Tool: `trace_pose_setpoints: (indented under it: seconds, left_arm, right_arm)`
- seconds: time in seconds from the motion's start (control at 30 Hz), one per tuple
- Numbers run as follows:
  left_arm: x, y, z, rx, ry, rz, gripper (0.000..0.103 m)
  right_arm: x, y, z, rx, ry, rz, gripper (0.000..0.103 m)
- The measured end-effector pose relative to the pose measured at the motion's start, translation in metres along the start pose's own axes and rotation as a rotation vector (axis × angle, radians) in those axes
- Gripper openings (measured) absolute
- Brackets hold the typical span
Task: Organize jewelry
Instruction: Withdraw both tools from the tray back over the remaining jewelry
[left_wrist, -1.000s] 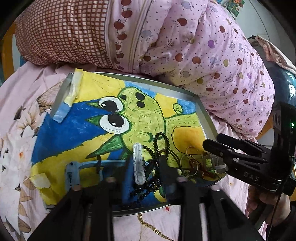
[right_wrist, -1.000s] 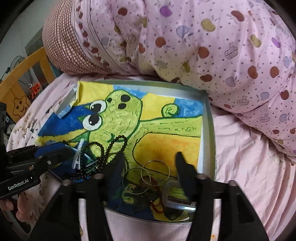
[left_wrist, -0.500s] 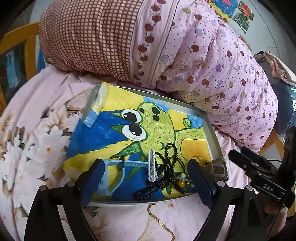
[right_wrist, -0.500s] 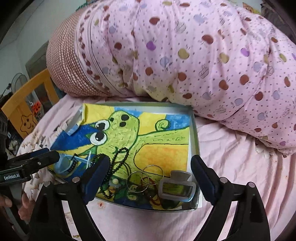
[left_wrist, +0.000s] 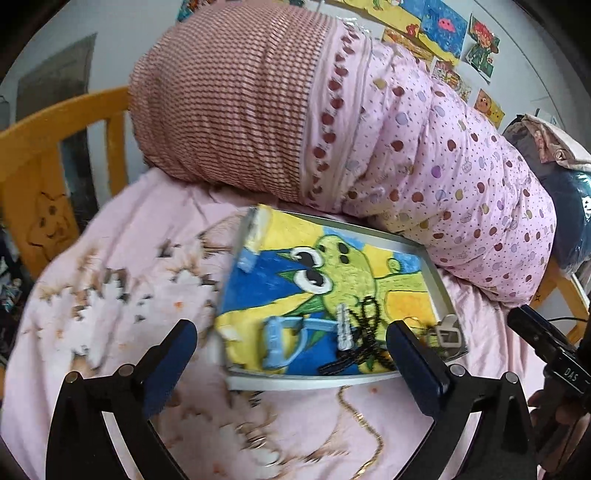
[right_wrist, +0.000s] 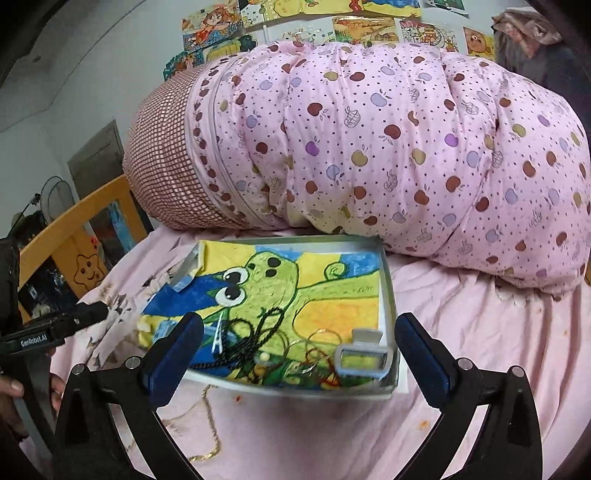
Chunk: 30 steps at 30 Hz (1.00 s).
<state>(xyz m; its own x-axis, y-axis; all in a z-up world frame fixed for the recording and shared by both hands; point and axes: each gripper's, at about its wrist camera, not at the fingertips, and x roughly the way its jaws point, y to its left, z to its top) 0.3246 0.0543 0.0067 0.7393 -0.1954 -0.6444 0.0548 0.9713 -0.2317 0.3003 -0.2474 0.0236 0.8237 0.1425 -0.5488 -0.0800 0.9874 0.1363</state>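
Note:
A metal tray (left_wrist: 439, 280) (right_wrist: 388, 280) lined with a frog painting lies on the pink bed. Along its near edge lie a black bead necklace (left_wrist: 364, 332) (right_wrist: 251, 336), a white clip (left_wrist: 343, 328), a light blue band (left_wrist: 284, 343), thin wire bangles (right_wrist: 321, 339) and a grey square-faced watch (right_wrist: 362, 358) (left_wrist: 448, 332). A gold chain (left_wrist: 358, 417) (right_wrist: 210, 417) trails on the sheet in front of the tray. My left gripper (left_wrist: 290, 328) and right gripper (right_wrist: 299, 321) hover short of the tray, both wide open with nothing held.
A big rolled pink quilt (right_wrist: 369, 147) presses against the tray's far side. A yellow wooden bed rail (left_wrist: 55, 155) stands at the left. Children's drawings (right_wrist: 332, 18) hang on the wall. A hand (right_wrist: 14, 387) holds the left gripper's handle.
Both grippers have drawn back and up from the tray and spread from narrow to wide open. The left one has come away from the white clip and beads.

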Motion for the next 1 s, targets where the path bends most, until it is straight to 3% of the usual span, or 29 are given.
trace_pose_setpoints:
  seconds: [0.2, 0.33, 0.67, 1.0]
  left_arm:
    - [-0.025, 0.019, -0.025, 0.032, -0.012, 0.032, 0.103]
    - [-0.03, 0.031, -0.05, 0.061, 0.024, 0.056, 0.103]
    - [-0.003, 0.046, -0.098, 0.152, 0.172, 0.108, 0.103]
    - [0.02, 0.046, -0.111, 0.245, 0.246, 0.058, 0.103]
  right_arm:
    - [-0.006, 0.008, -0.03, 0.001, 0.037, 0.032, 0.102]
    - [-0.004, 0.018, -0.055, -0.01, 0.079, 0.059, 0.102]
    - [0.017, 0.049, -0.108, -0.137, 0.192, 0.104, 0.102]
    - [0.037, 0.063, -0.122, -0.185, 0.248, 0.127, 0.101]
